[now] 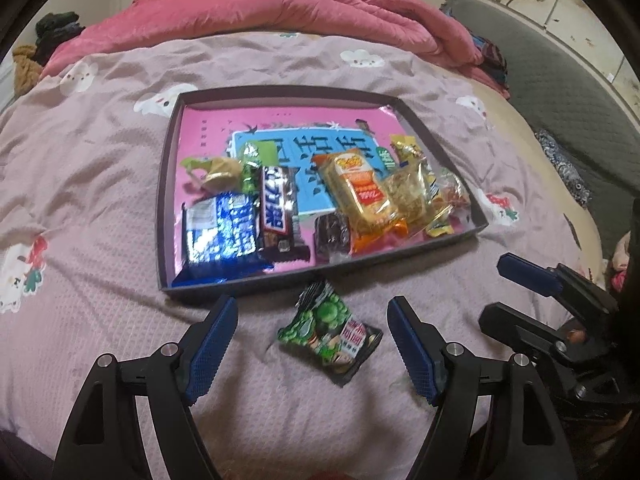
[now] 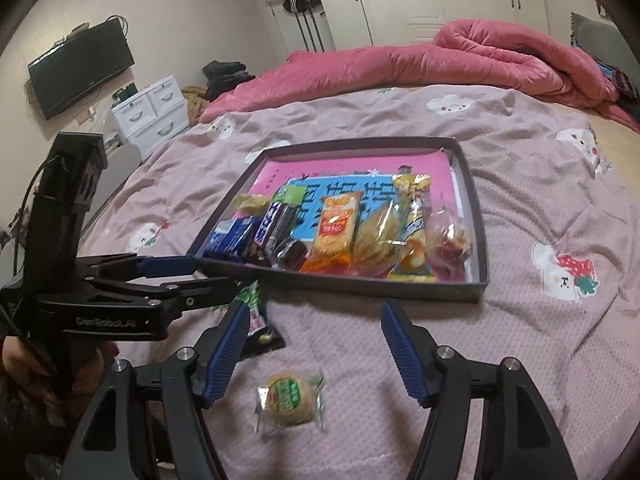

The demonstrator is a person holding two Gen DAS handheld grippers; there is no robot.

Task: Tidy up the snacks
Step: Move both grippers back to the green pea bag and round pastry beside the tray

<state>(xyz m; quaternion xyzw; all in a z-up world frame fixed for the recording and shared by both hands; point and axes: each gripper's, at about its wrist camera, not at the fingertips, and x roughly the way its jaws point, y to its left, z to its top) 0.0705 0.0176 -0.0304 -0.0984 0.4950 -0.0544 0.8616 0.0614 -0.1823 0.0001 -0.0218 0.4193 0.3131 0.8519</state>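
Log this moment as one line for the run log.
left gripper: open over green packet | right gripper: open above round snack | both snacks on bedspread, outside tray

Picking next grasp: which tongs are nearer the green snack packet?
Left. The left tongs are open and straddle the green snack packet. The right tongs, also open, sit to its right, over the round wrapped cake.

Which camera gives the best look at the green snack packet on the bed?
The left wrist view: the green snack packet lies whole between the open left claw. In the right wrist view the packet is partly hidden behind claw fingers.
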